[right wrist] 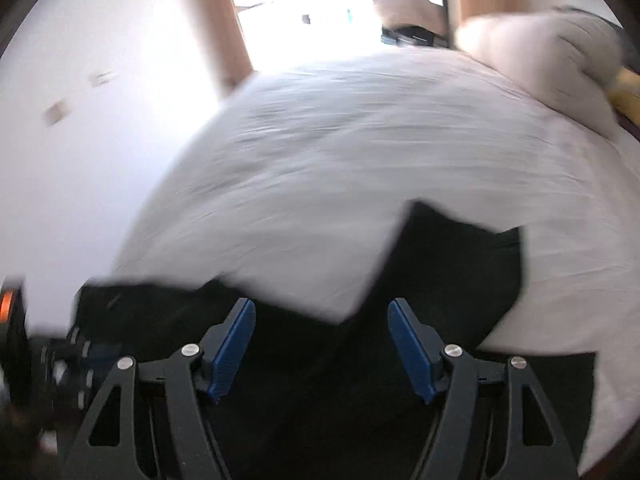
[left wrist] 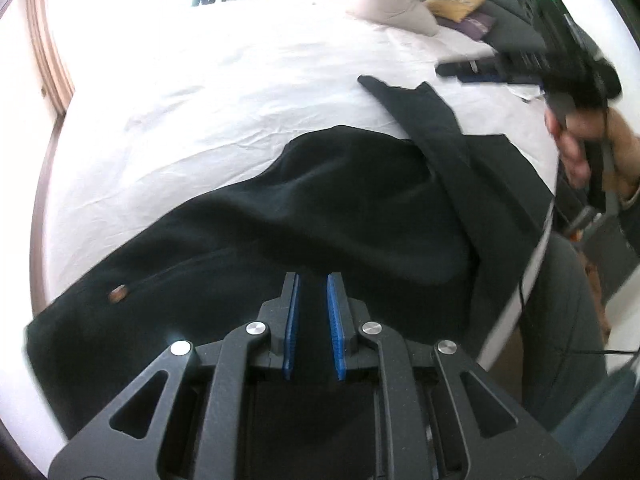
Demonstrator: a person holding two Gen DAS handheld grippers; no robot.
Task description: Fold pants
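Black pants lie spread on a white bed sheet, with a brown button near the left end. One leg runs up and back across the sheet. My left gripper hovers over the pants with its blue pads nearly together; I see no cloth pinched between them. In the right wrist view, which is motion-blurred, my right gripper stands wide open above the pants, with nothing between its pads. A hand holds that gripper at the right of the left wrist view.
A beige pillow, a yellow cushion and a purple item sit at the bed's far end. The person's grey-trousered leg stands by the bed's right edge, with a thin black cable. White wall lies to the left.
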